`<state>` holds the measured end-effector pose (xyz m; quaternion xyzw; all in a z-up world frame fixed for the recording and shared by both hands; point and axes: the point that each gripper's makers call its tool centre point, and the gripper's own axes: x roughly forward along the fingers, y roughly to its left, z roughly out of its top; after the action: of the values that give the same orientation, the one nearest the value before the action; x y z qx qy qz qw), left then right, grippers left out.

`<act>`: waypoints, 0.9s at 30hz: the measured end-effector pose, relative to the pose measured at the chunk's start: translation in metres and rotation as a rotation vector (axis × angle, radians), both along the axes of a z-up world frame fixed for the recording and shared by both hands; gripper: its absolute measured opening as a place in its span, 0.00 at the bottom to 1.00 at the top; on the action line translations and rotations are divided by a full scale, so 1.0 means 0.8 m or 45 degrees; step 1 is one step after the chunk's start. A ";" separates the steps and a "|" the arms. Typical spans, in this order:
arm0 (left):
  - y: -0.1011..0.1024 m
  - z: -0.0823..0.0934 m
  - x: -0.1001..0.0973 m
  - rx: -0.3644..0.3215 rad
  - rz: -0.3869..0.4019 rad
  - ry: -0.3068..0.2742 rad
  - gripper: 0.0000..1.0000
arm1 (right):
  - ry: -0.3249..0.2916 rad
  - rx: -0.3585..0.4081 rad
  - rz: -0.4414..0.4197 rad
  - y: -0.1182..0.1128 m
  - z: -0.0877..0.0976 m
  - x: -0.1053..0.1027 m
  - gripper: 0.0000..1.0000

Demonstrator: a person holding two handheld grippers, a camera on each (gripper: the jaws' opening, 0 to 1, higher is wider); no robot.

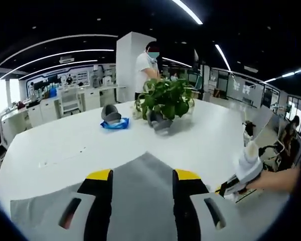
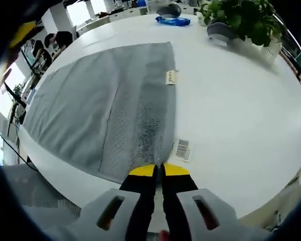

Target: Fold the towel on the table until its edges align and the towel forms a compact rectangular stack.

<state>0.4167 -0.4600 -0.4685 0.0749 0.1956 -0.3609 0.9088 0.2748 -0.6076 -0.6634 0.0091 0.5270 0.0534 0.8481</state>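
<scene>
**Q:** Towel (image 2: 105, 105) position?

**A:** Grey, spread flat on the white table (image 2: 231, 110), with one corner reaching toward the table's middle and its near edge lying along the table's rim. A small tag (image 2: 171, 77) sticks out from its long side, and a barcode label (image 2: 182, 149) lies on the table just beside its near corner. In the left gripper view the same towel (image 1: 140, 186) runs under and between the jaws.

**Q:** Right gripper (image 2: 159, 170) state?

**A:** Jaws pressed together, yellow tips touching, meeting at the towel's near corner. Whether cloth is pinched between them cannot be told.

**Q:** Left gripper (image 1: 143, 174) state?

**A:** Jaws spread wide, with grey cloth showing in the gap. They stand over the towel; contact cannot be judged.

**Q:** Other items?

**A:** A potted plant (image 1: 165, 98) stands far across the table, with a blue-and-grey object (image 1: 114, 119) beside it. The other gripper (image 1: 241, 173) enters the left gripper view from the right, held by a hand (image 1: 271, 179). A person (image 1: 148, 65) stands behind the plant. An office with desks and ceiling strip lights lies beyond.
</scene>
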 end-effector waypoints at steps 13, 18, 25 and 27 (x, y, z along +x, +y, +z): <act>-0.099 -0.048 0.084 -0.059 -0.010 0.028 0.48 | -0.013 -0.020 0.036 0.000 -0.002 0.002 0.00; -0.124 -0.089 0.114 -0.027 -0.001 0.033 0.48 | -0.010 -0.056 0.065 0.001 -0.002 0.003 0.00; -0.151 -0.151 0.143 -0.019 0.028 0.073 0.48 | -0.008 -0.022 0.046 0.001 -0.003 0.004 0.00; -0.156 -0.160 0.148 -0.021 0.033 0.077 0.48 | -0.006 -0.034 0.058 0.003 -0.003 0.004 0.00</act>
<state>0.5350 -0.5847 -0.5968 0.0540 0.2209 -0.3528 0.9076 0.2777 -0.6055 -0.6662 -0.0143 0.5258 0.0658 0.8479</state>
